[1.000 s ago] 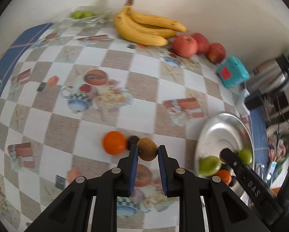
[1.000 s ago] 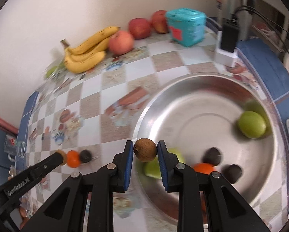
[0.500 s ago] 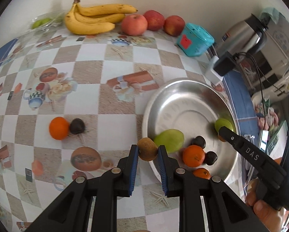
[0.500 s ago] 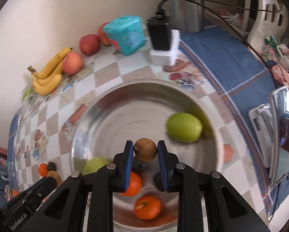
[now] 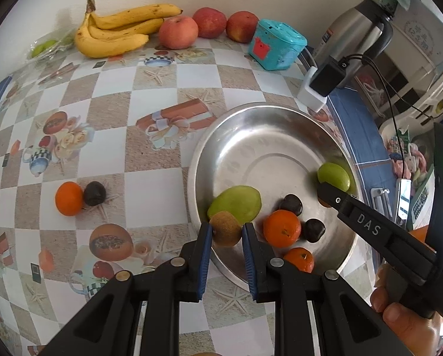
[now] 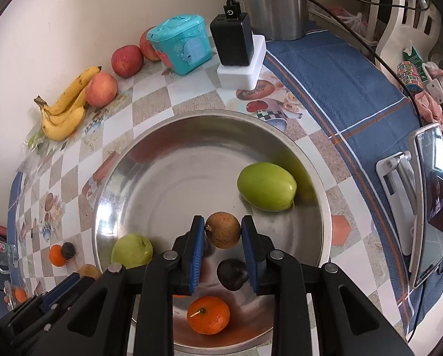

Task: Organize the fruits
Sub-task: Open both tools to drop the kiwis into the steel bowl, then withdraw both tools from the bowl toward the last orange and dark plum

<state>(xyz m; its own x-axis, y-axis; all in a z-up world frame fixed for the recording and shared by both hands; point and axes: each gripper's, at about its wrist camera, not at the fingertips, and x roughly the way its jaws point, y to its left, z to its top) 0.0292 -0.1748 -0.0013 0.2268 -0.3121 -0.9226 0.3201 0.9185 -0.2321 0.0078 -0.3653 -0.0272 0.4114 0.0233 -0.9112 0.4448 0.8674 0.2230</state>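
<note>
My left gripper [image 5: 226, 233] is shut on a brown kiwi [image 5: 225, 227] and holds it over the near rim of the steel bowl [image 5: 269, 124]. My right gripper [image 6: 223, 231] is shut on a brown round fruit [image 6: 223, 229] above the middle of the same bowl [image 6: 174, 136]. The bowl holds two green fruits [image 6: 266, 190] [image 6: 131, 250], oranges [image 6: 208, 314] and dark plums [image 6: 232, 273]. An orange [image 5: 68, 198] and a dark plum [image 5: 94, 192] lie on the tablecloth to the bowl's left.
Bananas [image 5: 114, 34] and three red apples [image 5: 178, 32] lie along the back wall. A teal box [image 5: 276, 44], a charger block [image 5: 325, 84] and a steel kettle [image 5: 355, 34] stand behind the bowl. A phone on a stand [image 6: 429, 195] is at the right.
My left gripper has carried the kiwi from beside the orange and plum to the bowl's near rim. My right gripper has moved with its brown fruit from the bowl's left rim to over its middle.
</note>
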